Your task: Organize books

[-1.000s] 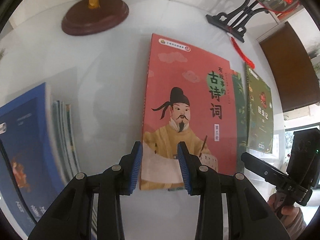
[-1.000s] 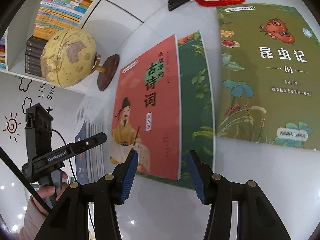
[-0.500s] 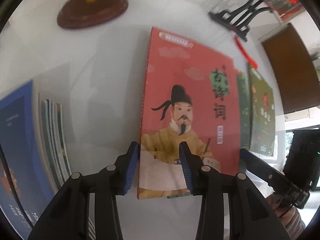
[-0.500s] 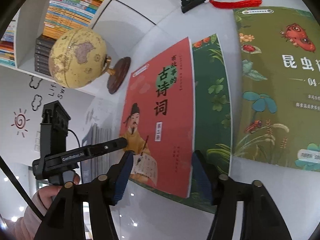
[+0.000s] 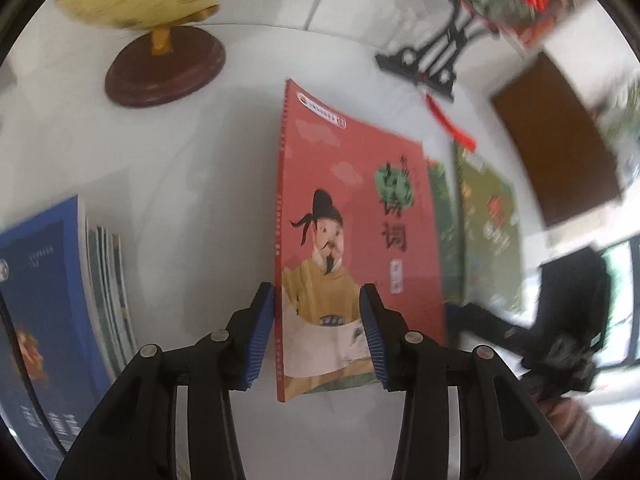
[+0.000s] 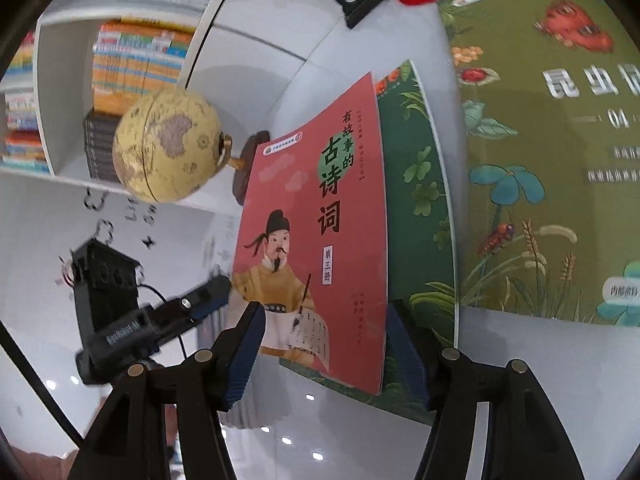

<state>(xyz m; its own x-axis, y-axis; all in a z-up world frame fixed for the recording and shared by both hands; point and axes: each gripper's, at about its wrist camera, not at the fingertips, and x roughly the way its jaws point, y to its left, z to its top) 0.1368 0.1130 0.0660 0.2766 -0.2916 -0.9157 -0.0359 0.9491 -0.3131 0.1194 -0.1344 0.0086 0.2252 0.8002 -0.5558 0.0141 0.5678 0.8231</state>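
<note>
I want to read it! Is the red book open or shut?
Shut. The red book shows only its front cover, with no pages spread, lying over a green book.

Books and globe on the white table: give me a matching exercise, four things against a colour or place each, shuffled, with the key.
Things:
1. red book
2. dark green book
3. olive insect book
4. globe

Descriptions:
A. lies alone, beyond the dark green book from the red one
B. yellow ball on a brown round base
C. lies partly under the red book
D. cover shows a man in a yellow robe

Pairs: 1-D, 2-C, 3-A, 4-B
</note>
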